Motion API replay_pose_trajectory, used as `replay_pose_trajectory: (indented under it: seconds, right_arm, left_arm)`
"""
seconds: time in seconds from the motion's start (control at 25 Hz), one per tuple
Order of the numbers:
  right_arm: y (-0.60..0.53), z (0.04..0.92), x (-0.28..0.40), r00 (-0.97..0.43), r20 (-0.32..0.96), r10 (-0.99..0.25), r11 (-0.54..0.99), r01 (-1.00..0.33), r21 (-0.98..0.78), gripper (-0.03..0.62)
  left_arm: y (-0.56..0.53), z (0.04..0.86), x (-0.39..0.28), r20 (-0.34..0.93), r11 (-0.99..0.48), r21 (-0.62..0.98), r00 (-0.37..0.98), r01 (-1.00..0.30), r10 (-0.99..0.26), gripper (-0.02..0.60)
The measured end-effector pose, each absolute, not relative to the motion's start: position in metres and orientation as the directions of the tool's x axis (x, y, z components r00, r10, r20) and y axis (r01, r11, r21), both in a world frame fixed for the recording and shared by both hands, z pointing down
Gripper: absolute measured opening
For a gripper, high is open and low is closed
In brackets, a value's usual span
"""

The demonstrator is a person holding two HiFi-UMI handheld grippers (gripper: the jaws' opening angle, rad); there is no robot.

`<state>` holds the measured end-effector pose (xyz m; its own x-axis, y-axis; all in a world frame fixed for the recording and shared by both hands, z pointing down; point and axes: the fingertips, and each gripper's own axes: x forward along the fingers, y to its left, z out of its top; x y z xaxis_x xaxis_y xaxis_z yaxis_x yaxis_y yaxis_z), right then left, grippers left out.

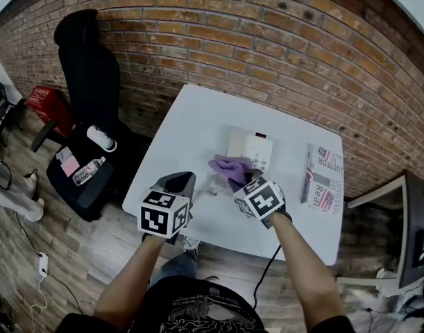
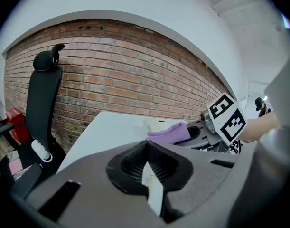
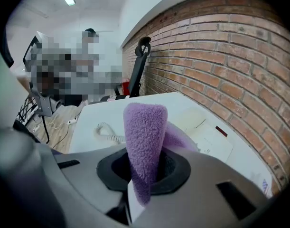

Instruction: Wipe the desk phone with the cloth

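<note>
Purple fleecy cloth (image 1: pixel 229 166), one piece, is clamped between the jaws of the right gripper (image 1: pixel 243 180), at the near edge of the single white desk phone (image 1: pixel 250 148) on the white table (image 1: pixel 191 137). The left gripper (image 1: pixel 178 186), just beside it, has its jaws together on nothing. One folded newspaper (image 1: pixel 323 179) lies to the right of the phone. One black office chair (image 1: pixel 87 68) stands by the brick wall.

left gripper (image 1: pixel 180 180): grey shell, black ribbed pads (image 2: pixel 129 163) inside the jaws
right gripper (image 1: pixel 238 179): matching grey shell
marker cubes (image 1: pixel 163 215): white, black square codes, behind each gripper's jaws
shirt (image 1: pixel 198 309): black, pale print
</note>
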<state>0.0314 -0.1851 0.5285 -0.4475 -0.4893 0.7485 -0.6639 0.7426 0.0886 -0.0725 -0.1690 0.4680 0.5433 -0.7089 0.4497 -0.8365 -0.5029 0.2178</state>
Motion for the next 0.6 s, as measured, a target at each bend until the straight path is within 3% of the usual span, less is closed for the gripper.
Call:
replay_pose_trajectory:
  seconds: [0.6]
  right_arm:
    - [-0.149,0.55,0.017,-0.461,0.777,-0.429,0.765,-0.643,0.041,0.044]
  left_arm:
    - [-0.152,0.472,-0.081,0.456,-0.5,0.219,0.541,-0.838,-0.707,0.005]
